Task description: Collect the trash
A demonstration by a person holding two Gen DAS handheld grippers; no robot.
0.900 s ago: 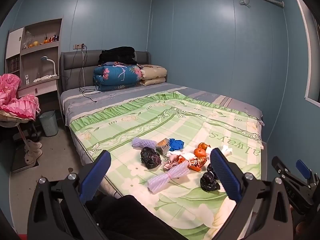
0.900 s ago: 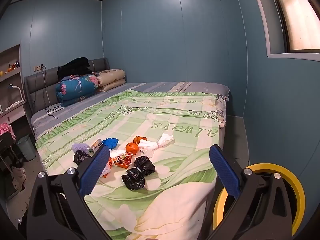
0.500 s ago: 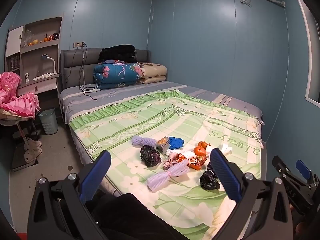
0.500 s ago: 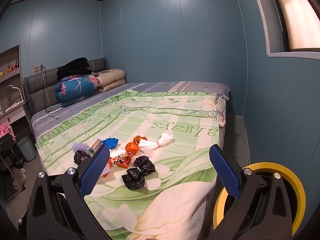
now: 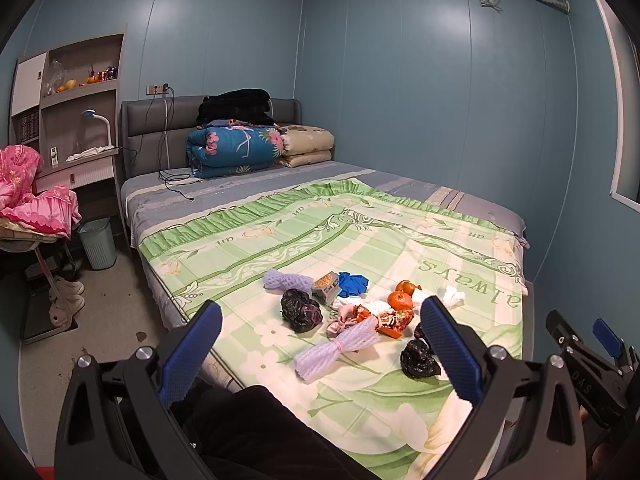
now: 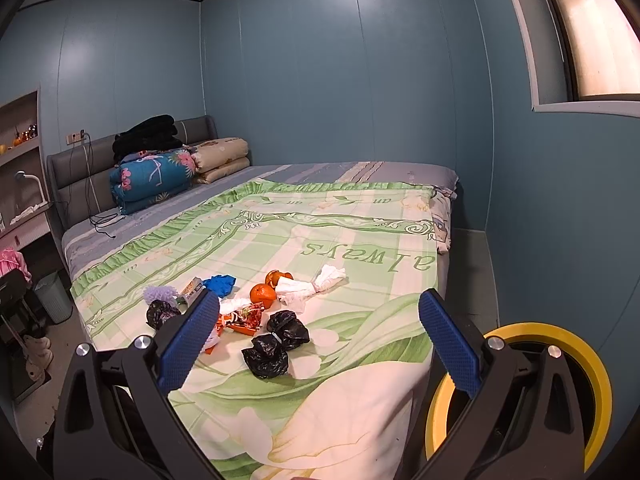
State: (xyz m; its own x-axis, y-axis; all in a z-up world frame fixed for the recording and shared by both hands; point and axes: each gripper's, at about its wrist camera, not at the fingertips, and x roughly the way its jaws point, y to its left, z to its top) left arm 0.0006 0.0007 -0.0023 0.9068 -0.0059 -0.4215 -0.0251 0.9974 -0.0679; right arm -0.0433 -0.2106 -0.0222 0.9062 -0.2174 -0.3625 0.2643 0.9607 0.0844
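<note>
Nothing collected yet. Left gripper (image 5: 320,344) and right gripper (image 6: 318,340): fingers fully spread, empty, short of the litter. Crumpled black plastic bags (image 6: 276,344), foam nets, wrappers, tissue all lie on the green-quilted bed (image 6: 360,224).

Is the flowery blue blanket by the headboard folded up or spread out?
Folded. The blue blanket sits as a thick bundle against the headboard, black clothes piled on top.

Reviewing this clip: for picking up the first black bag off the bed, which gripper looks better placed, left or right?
Right, probably. Both are open and empty. In the right wrist view, the black bags lie nearly centred ahead of the right gripper. In the left wrist view they sit off to the side, partly hidden behind the left gripper.
</note>
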